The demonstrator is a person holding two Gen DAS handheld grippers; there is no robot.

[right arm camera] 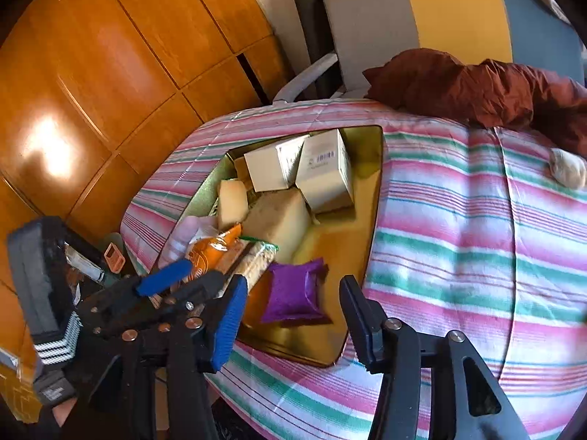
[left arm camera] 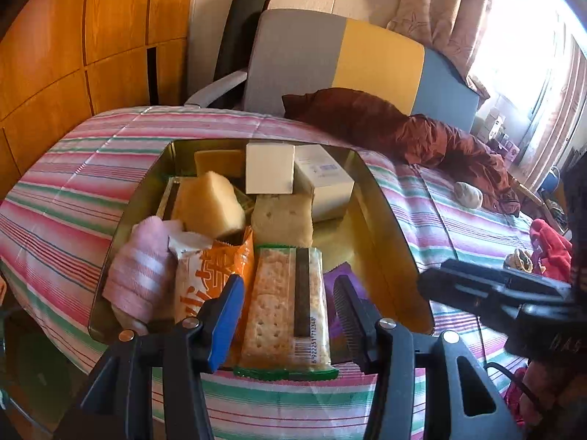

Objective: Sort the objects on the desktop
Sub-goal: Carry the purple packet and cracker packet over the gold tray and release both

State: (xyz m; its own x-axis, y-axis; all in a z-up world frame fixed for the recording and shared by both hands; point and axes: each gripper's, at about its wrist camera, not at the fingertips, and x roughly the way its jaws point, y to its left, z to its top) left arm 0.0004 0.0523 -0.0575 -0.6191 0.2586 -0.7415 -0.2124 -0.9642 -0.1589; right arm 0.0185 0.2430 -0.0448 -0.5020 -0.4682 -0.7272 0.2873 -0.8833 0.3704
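Striped quilt [right arm camera: 458, 220] covers the bed — gold tin tray [right arm camera: 370, 198] just ahead of both grippers; rust-brown jacket [right arm camera: 477, 84] crumpled beyond it, pale sock ball [right arm camera: 568, 170] far right.

Home, prob. a bedroom or living rm. Surface w/ a pink-green-white striped quilt [left arm camera: 91, 168] spread over it; crumpled rust-brown jacket [left arm camera: 414, 132] dropped on top. Behind: upholstered armchair [left arm camera: 330, 58] in grey, yellow & blue panels. Orange wood wardrobe doors [right arm camera: 110, 73] fill one side. Patterned curtains [left arm camera: 451, 11] hang by a bright window. Red clothing [left arm camera: 550, 249] & misc. clutter lie at the edge. Domestic furniture & fabrics throughout, not a work setting.
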